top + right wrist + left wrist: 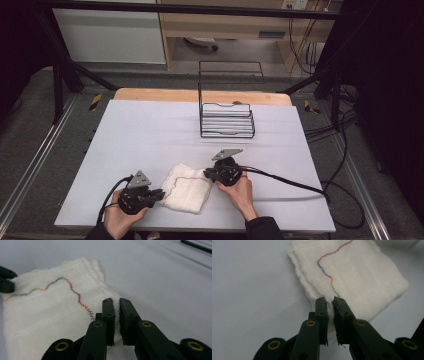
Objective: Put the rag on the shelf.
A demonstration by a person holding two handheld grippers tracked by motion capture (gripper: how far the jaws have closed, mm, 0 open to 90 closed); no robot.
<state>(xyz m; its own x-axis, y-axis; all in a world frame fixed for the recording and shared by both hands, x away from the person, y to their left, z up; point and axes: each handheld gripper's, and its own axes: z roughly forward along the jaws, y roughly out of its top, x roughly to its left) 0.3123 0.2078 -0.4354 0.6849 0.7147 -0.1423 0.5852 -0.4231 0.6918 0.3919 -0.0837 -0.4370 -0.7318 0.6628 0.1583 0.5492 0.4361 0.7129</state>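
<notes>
High view is showing a folded white cloth (187,189) with a wavy multicoloured stitched line, lying on the worktop (150,130) near its front edge. Left hand-held gripper (159,194) and right hand-held gripper (207,173) are each pinching an opposite edge of it.

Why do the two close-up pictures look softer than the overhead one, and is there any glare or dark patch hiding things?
High view: even light on the table, its surroundings dark. Left gripper view: the cloth and its coloured stitching are fairly sharp, the near fingers slightly soft. Right gripper view: the cloth is readable, the far background blurred. No strong glare anywhere.
</notes>
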